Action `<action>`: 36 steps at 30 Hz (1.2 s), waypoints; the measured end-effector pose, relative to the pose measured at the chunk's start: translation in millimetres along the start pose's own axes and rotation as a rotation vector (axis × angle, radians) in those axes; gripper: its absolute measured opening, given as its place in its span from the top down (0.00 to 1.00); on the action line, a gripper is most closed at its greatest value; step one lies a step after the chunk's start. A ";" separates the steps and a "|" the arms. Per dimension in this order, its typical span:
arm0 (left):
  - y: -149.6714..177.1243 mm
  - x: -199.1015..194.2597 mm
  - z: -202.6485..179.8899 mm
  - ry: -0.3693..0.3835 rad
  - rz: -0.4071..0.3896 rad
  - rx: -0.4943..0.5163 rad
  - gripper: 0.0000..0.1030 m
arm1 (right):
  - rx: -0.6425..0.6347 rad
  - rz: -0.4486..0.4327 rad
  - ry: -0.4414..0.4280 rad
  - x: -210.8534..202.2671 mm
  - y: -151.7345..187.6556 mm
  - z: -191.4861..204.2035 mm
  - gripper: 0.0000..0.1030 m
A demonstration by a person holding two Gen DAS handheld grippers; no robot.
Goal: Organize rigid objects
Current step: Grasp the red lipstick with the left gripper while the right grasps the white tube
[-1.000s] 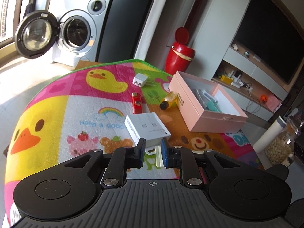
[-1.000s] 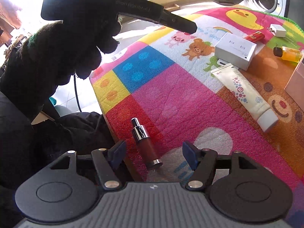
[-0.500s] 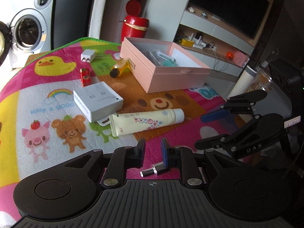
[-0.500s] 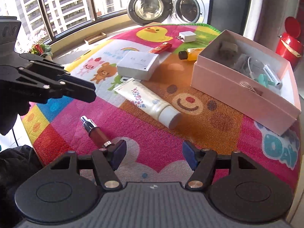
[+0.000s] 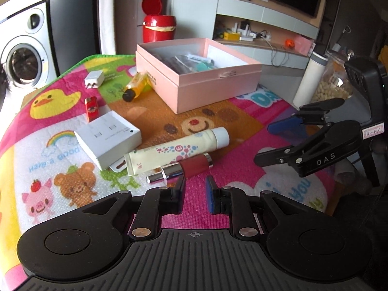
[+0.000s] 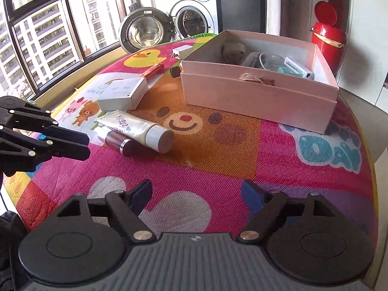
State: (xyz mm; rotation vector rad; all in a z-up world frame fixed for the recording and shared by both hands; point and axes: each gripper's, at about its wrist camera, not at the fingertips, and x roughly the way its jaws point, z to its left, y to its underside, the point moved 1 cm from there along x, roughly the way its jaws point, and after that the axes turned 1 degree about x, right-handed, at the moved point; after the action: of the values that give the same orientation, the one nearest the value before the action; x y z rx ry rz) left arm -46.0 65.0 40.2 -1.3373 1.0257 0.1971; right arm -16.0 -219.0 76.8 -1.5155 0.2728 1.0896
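Note:
A dark red bottle with a silver cap [image 5: 184, 169] lies on the colourful mat just ahead of my left gripper [image 5: 196, 189], whose jaws stand a narrow gap apart with nothing between them. The bottle also shows in the right wrist view [image 6: 116, 141], next to a cream tube [image 6: 135, 130]. My right gripper [image 6: 197, 194] is wide open and empty above the mat. The open pink box [image 5: 206, 84] holds several small items. A white box [image 5: 109, 138], a red lighter [image 5: 91, 108], a yellow bottle [image 5: 135, 88] and a white charger [image 5: 94, 78] lie on the mat.
The mat [image 6: 218, 160] covers a table whose edge drops off at the right. A red bin [image 5: 158, 28] stands behind it, a washing machine [image 6: 191, 12] further back. A white cylinder [image 5: 309, 80] and a jar stand off the table's right side.
Both grippers have swung round to face the pink box. The red bottle now lies beside the tube ahead of my left gripper; earlier it lay near the mat's edge by my right gripper.

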 end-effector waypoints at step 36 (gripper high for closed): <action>-37.5 59.3 49.5 -0.032 -0.039 -0.523 0.81 | -0.189 -0.078 -0.019 -17.1 0.4 27.9 0.44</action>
State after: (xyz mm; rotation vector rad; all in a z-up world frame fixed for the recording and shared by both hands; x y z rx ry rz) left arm 37.1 71.9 19.4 -1.8168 0.9543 0.4798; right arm -38.6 -201.5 92.7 -1.6683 0.0986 1.0907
